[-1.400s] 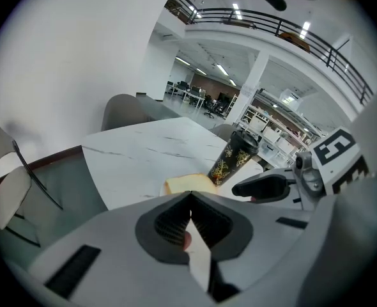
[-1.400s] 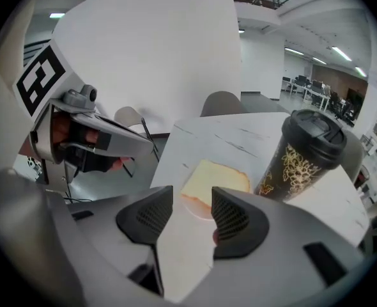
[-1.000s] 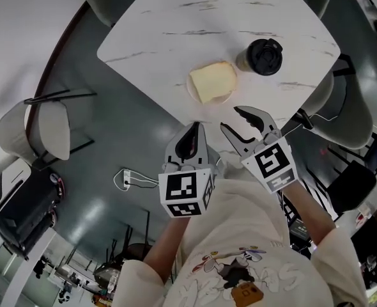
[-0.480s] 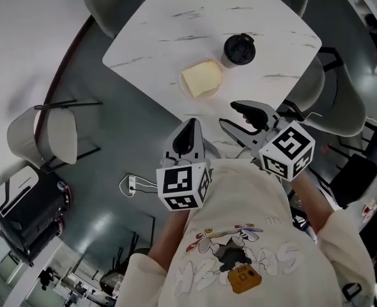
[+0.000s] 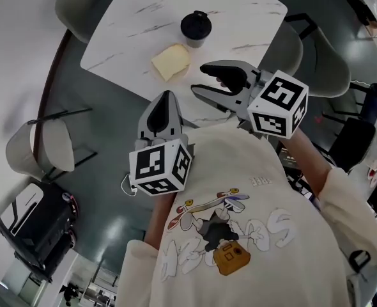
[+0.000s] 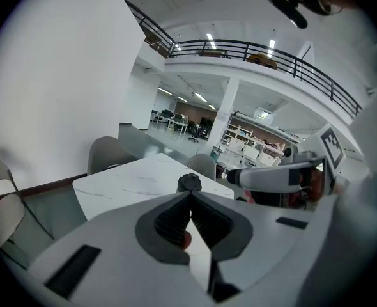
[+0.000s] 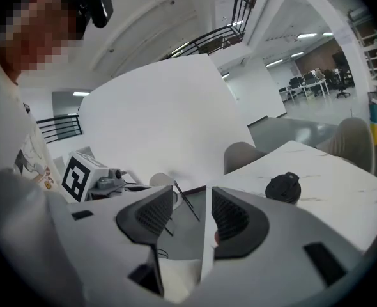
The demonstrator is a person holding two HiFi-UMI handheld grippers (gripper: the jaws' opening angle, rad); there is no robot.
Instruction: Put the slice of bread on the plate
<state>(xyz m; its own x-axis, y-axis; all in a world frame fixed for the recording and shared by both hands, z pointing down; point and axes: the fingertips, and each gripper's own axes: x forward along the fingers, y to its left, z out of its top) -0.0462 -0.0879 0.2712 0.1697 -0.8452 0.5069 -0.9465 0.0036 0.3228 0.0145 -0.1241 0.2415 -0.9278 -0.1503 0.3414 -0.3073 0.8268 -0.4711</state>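
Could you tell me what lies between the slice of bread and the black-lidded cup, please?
Nothing; the head view shows only bare white tabletop between the slice of bread and the black-lidded cup.

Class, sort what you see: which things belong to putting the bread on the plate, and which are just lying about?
Job: bread slice, plate barely showing beneath it, left gripper, right gripper.
Lying about: lidded cup, chair.

Plate (image 5: 179, 77): white, small, mostly covered.
Slice of bread (image 5: 170, 62): pale yellow, squarish, laid flat on it.
Position: set near the white table (image 5: 124, 27) edge.
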